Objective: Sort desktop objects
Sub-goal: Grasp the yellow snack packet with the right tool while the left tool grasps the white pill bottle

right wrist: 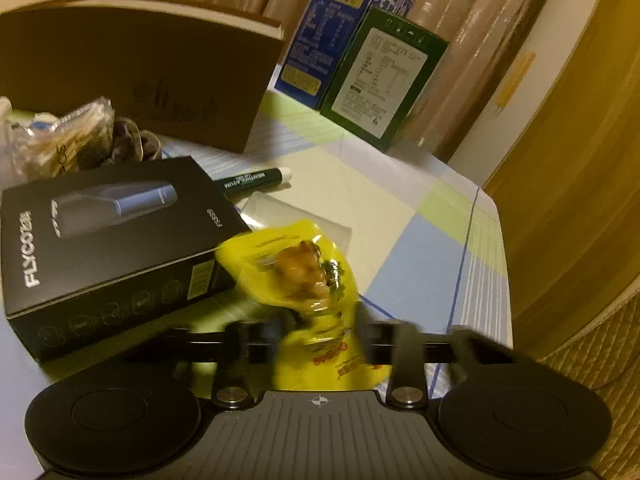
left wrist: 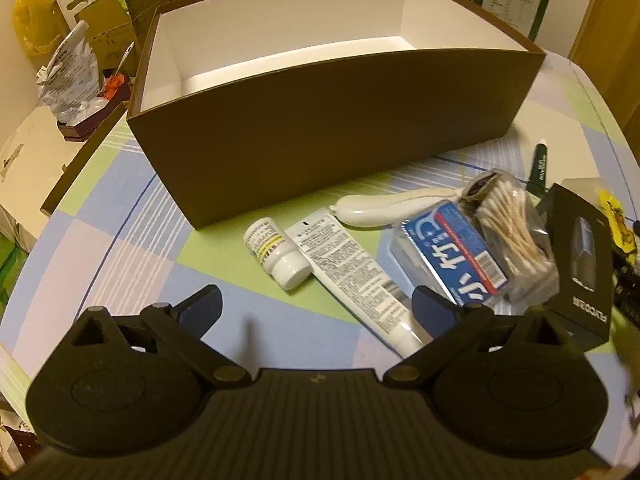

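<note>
On the checked tablecloth [left wrist: 120, 248], seen from the left wrist, a big brown box [left wrist: 328, 120] with a white inside stands open and looks empty. In front of it lie a small white bottle [left wrist: 278, 254], a long white tube [left wrist: 352, 276], a blue packet [left wrist: 460, 256], a bag of cotton swabs [left wrist: 516, 236] and a black carton [left wrist: 580, 264]. The left gripper [left wrist: 316, 304] hangs above the cloth with its jaws spread wide and nothing between them. The bottle and tube lie just ahead of it, the tube's long axis slanting from the box down toward the right finger, so this hand is the nearer one for either.

From the right wrist, the right gripper [right wrist: 320, 336] is blurred, but its fingers have drawn in narrow around the lower end of a yellow snack packet [right wrist: 304, 280], which sits between them and appears pinched. The packet rests against the corner of the black carton [right wrist: 108, 232], with a green pen [right wrist: 252, 180] beyond it. The brown box [right wrist: 132, 76] stands ahead and to the left, past the carton, so the packet would likely have to be lifted over the carton to reach it.
</note>
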{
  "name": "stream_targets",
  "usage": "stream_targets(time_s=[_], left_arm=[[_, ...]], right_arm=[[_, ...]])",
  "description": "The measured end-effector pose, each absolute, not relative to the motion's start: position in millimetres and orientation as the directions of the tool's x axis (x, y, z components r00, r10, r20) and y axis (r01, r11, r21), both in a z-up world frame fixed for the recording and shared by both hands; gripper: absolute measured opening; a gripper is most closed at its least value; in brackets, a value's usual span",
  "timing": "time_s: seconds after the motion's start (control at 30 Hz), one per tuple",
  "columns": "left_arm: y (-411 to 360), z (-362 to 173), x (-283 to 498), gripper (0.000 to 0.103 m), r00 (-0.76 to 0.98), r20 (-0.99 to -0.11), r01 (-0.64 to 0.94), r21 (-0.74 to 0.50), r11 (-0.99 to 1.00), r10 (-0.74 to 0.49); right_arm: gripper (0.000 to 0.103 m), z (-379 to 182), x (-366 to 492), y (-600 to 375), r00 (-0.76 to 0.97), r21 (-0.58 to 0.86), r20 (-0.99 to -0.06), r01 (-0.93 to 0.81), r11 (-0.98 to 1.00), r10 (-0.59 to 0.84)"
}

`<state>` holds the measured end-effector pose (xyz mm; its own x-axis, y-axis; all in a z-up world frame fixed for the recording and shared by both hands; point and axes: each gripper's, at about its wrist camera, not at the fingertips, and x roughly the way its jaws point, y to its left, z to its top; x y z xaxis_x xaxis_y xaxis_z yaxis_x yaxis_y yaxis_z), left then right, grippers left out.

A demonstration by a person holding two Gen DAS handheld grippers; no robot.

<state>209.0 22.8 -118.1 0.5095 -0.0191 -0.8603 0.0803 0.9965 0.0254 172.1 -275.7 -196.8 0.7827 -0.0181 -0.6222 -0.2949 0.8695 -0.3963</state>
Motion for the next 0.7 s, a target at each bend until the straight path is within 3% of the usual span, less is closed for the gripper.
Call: stream_targets(time_s=[0.2, 0.5, 0.63, 0.7], left_arm=[[29.6, -121.0, 217.2, 0.098, 0.506, -0.862, 0.057, 0.016, 0.998, -0.015], [39.6, -129.0, 230.3, 0.089, 0.504, -0.863, 0.002, 0.009, 1.000, 0.007], [45.8, -131.7, 237.2, 0.072, 0.511, -0.860, -0.020, 0.002, 1.000, 0.012], [49.5, -134.3, 240.7, 0.068, 0.508, -0.861, -0.030, 0.010, 0.999, 0.024]], right_arm=[[0.020, -176.9, 166.8, -286.1, 0.776, -0.316, -0.630, -0.275, 0.908, 0.016], [0.019, -135.7, 174.4, -323.5, 0.717, -0.005, -0.694, -0.108, 0.994, 0.074], [0.019, -127.5, 172.2, -331.0, 0.717, 0.035, -0.693, -0.073, 0.997, 0.077], [0.019, -125.6, 171.2, -332.3, 0.715, 0.046, -0.695, -0.060, 0.997, 0.075]])
